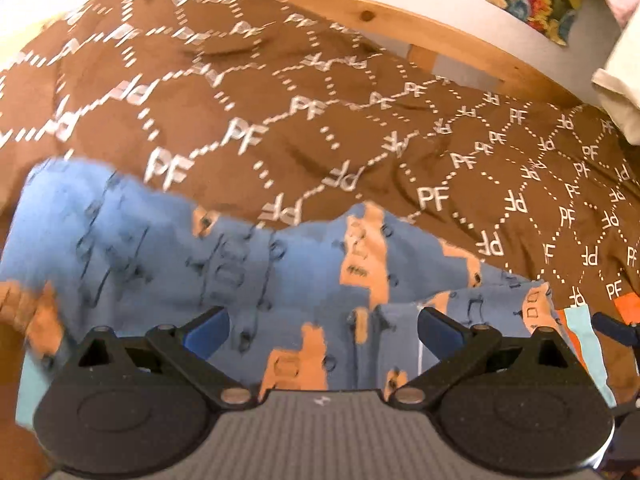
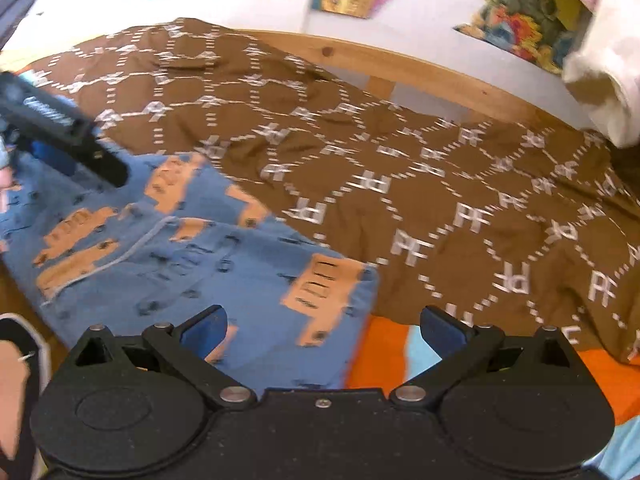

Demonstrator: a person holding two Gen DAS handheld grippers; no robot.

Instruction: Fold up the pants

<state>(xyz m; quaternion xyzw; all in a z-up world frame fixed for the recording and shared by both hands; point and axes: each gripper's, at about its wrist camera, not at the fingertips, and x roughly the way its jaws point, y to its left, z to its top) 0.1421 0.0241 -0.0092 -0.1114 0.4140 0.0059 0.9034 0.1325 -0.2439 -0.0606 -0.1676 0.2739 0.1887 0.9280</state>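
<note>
Pants point(image 2: 192, 256): soft matt blue cloth with orange print. Bedspread point(image 2: 440, 184): matt brown woven cloth, creased. Bed rail point(image 2: 420, 68) at 12 o'clock: knotty pale wood (satin finish). Right gripper point(image 2: 323, 330): matt black plastic, grainy, with metal rivets.

Left tool point(image 1: 324, 330) and right tool point(image 2: 324, 330) both spread wide, nothing between their fingers, side by side

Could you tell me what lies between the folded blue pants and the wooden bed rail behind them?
Only the brown PF-patterned blanket lies between the pants and the wooden rail; nothing else rests on that stretch. Both wrist views show it.
</note>
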